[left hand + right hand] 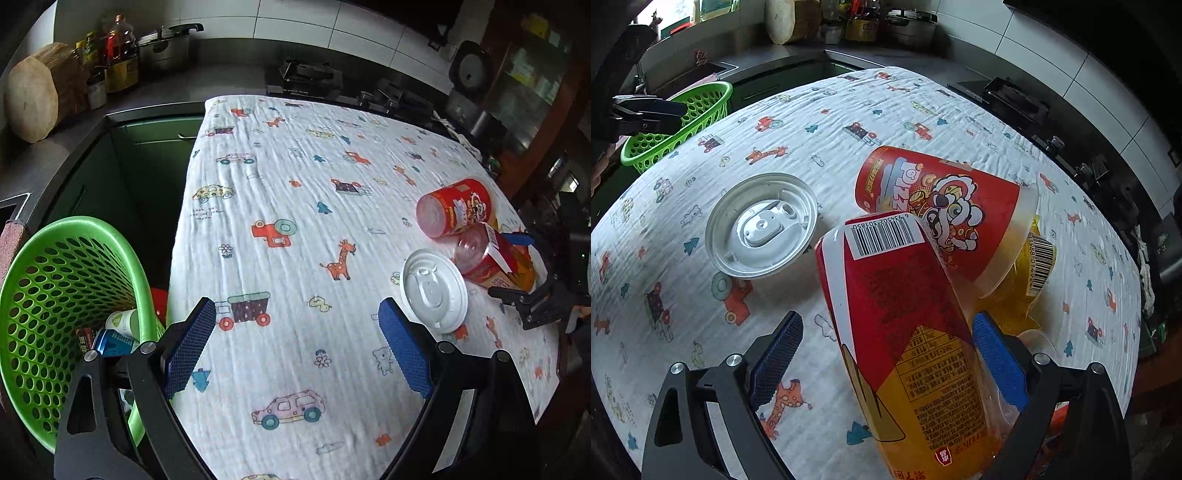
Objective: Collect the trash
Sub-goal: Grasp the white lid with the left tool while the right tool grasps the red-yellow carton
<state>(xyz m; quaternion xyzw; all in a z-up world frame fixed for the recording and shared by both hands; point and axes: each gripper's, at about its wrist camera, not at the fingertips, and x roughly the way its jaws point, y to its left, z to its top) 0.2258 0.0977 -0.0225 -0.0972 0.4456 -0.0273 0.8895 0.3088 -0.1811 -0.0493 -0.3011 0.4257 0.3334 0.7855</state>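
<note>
Trash is found in a cluster on the cloth-covered desk (pixel 923 103): a red-and-yellow cup with a barcode label (pixel 905 332) lies on its side between the fingers of the right claw (pixel 886 365), a second red cup with a cartoon print (pixel 945 210) lies just ahead of that claw, touching the first, and a white plastic lid (pixel 761 225) rests flat ahead and to the left. A yellow wrapper (pixel 1030 273) is partly hidden behind the cups, ahead and to the right. The right claw is spread wide; the cup is straddled but not yet clamped, with a gap on the left side. The left claw (pixel 295 343) is likewise spread and holds nothing, with the green basket (pixel 55 277) to its left, already containing items.

The cups are judged light, thin-walled and easily crushed, with a glossy, slippery sleeve. A moderate grip across the mid-body is advised. The lid is judged stiff, flat and awkward; its raised rim is the likely hold.
</note>
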